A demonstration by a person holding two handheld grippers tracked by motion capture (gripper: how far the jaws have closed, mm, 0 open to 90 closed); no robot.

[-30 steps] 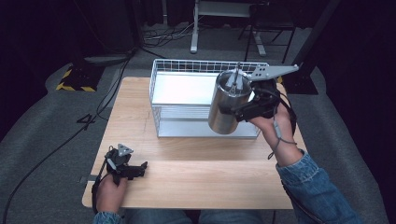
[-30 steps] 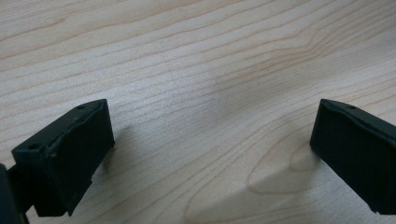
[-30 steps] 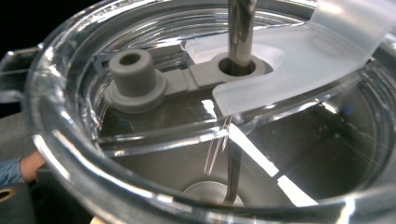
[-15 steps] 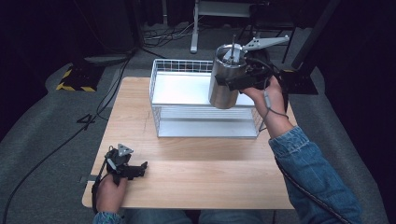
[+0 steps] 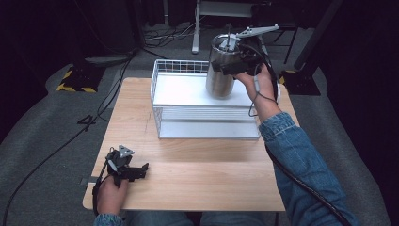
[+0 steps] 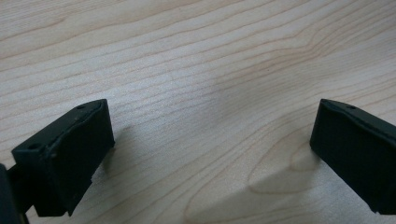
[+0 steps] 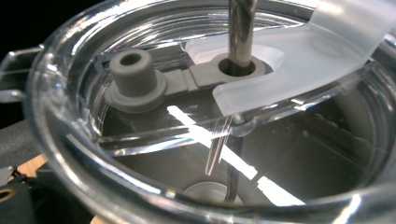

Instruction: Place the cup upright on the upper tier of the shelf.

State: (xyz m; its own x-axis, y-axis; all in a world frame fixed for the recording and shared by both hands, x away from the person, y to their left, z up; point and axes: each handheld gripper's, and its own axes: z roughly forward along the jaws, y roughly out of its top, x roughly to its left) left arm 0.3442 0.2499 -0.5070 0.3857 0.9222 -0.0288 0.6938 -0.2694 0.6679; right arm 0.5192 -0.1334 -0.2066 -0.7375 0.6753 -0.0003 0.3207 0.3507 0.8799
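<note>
A steel tumbler (image 5: 219,75) with a clear lid (image 7: 140,154) and a metal straw (image 7: 242,28) stands upright inside the white wire basket (image 5: 159,89), at its far right corner. My right gripper (image 5: 234,66) is shut on the tumbler near its top, from the right side. Whether the tumbler's base touches the basket floor is hard to tell. A grey plug (image 7: 133,70) sits in the lid. My left gripper (image 5: 137,172) rests on the wooden table (image 5: 207,179) at the front left, jaws open with bare wood between them (image 6: 210,154).
The basket takes up the back middle of the table. A grey three-cornered plate (image 5: 256,31) sticks out above my right gripper. Cables (image 5: 61,146) and a stand's legs (image 5: 195,47) lie on the floor behind and left of the table.
My right gripper carried the tumbler back and left over the basket, turned it upright and lowered it into the far right corner. The left gripper stayed put.
</note>
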